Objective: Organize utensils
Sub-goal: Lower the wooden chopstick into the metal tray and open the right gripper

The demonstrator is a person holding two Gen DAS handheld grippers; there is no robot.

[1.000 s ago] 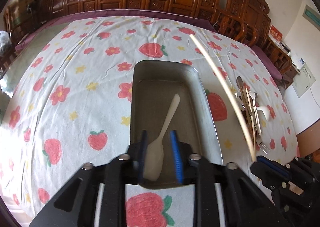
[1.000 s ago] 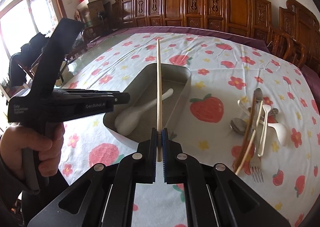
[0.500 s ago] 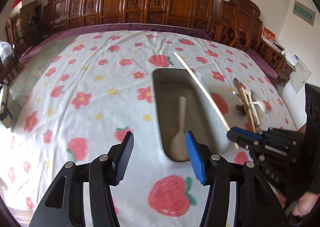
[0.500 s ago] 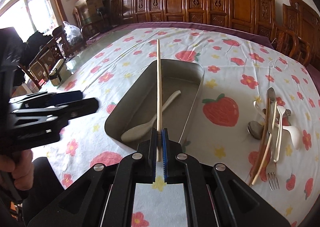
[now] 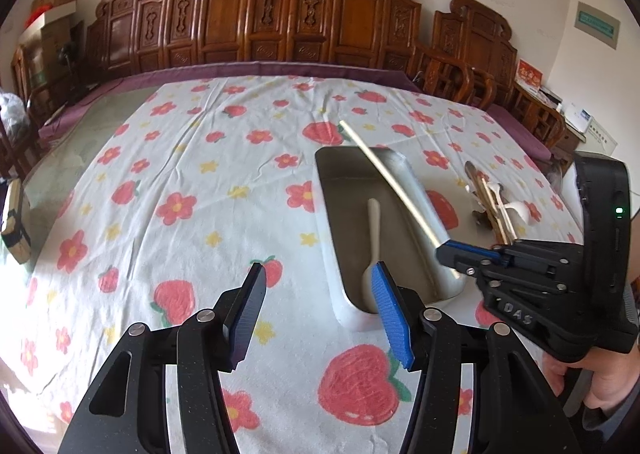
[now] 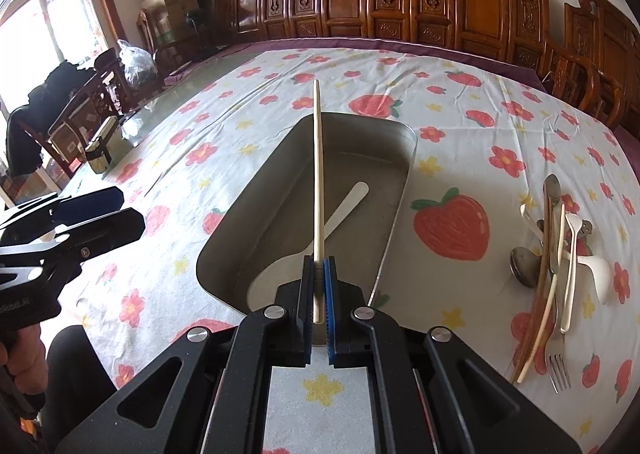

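A metal tray [image 5: 332, 214] [image 6: 412, 138] lies on the strawberry tablecloth with a pale spoon [image 5: 373, 230] [image 6: 344, 206] flat inside it. My right gripper [image 6: 319, 261] [image 5: 444, 250] is shut on the near end of a long pale chopstick [image 6: 317, 174] [image 5: 392, 182], which slants up over the tray. My left gripper [image 5: 318, 268] [image 6: 130, 210] hangs open above the cloth at the tray's near left corner, with nothing between its pads. A pile of several utensils [image 6: 556, 254] [image 5: 496, 210], with spoons, chopsticks and a fork, lies on the cloth right of the tray.
Carved wooden chairs [image 6: 440, 2] line the far side of the table. A small box [image 6: 98, 152] stands on the bare tabletop at the left edge. A person's hand [image 5: 608, 386] grips the right tool's handle at lower right.
My left gripper let go of the pale spoon, opened, and pulled back up and left out of the tray. My right gripper carried the chopstick closer over the tray.
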